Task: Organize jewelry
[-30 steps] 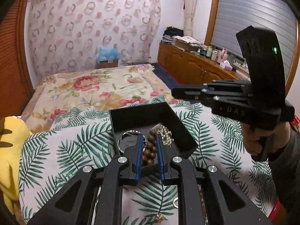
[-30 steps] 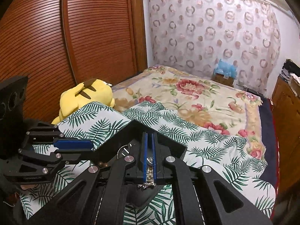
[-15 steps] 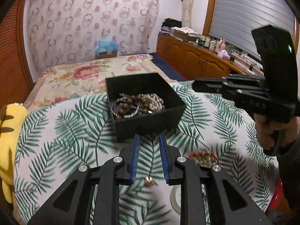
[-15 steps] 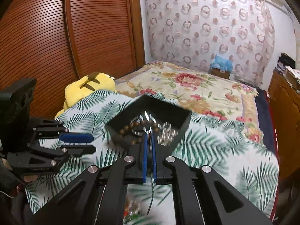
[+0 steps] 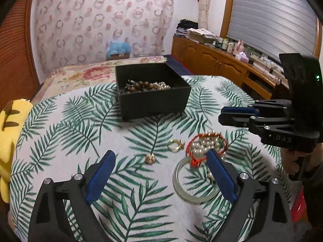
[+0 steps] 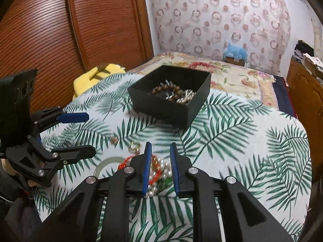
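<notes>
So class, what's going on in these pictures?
A person is sorting jewelry on a palm-print cloth with two handheld grippers. The black box already holds beads and pearls. The left gripper has just opened wide and holds nothing; the right gripper, opening slightly, hovers over the loose pearl pile.

Yellow plush toy, palm-leaf cloth, floral bedspread, wooden cabinet, ring-patterned curtain

Two wrist views close above the bed, angled down, left facing the window side, right facing the wardrobe side, both sharing the black box
</notes>
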`<action>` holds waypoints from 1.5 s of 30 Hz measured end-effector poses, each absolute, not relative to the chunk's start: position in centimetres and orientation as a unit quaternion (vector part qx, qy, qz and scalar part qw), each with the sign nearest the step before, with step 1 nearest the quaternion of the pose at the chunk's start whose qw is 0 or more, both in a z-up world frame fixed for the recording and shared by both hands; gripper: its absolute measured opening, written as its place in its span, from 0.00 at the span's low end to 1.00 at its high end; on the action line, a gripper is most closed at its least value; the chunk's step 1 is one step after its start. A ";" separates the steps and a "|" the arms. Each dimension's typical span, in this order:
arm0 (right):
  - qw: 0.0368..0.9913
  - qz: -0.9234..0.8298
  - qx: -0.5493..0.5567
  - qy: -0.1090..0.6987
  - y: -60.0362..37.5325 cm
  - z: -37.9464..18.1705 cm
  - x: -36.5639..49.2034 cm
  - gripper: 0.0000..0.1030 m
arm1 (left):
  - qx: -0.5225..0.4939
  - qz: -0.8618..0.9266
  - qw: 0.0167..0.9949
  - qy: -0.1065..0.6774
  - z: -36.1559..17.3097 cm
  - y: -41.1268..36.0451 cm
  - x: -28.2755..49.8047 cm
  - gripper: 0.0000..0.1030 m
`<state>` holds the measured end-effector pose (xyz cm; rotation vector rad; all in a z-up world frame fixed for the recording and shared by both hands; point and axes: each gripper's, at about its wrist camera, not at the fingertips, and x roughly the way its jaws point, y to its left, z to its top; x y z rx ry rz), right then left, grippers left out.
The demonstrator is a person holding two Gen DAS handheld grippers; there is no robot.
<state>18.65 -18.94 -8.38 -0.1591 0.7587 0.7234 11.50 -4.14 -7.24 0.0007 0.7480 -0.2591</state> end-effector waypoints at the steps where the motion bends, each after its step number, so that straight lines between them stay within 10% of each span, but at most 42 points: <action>1: 0.860 0.347 -0.076 0.366 -18.9 -8.6 18.6 0.20 | 0.004 -0.123 0.922 0.367 -7.5 -4.2 11.4 0.87; 31: 0.892 0.294 -0.037 0.341 -24.4 -8.2 14.2 0.08 | 0.015 -0.154 0.908 0.389 -8.9 -7.4 10.1 0.89; 39: 0.901 0.273 -0.001 0.336 -27.0 -9.1 12.8 0.08 | 0.031 -0.190 0.893 0.407 -9.1 -10.3 10.8 0.46; 45: 0.896 0.274 0.031 0.348 -27.7 -10.4 12.3 0.08 | 0.027 -0.201 0.884 0.421 -9.8 -11.2 11.8 0.32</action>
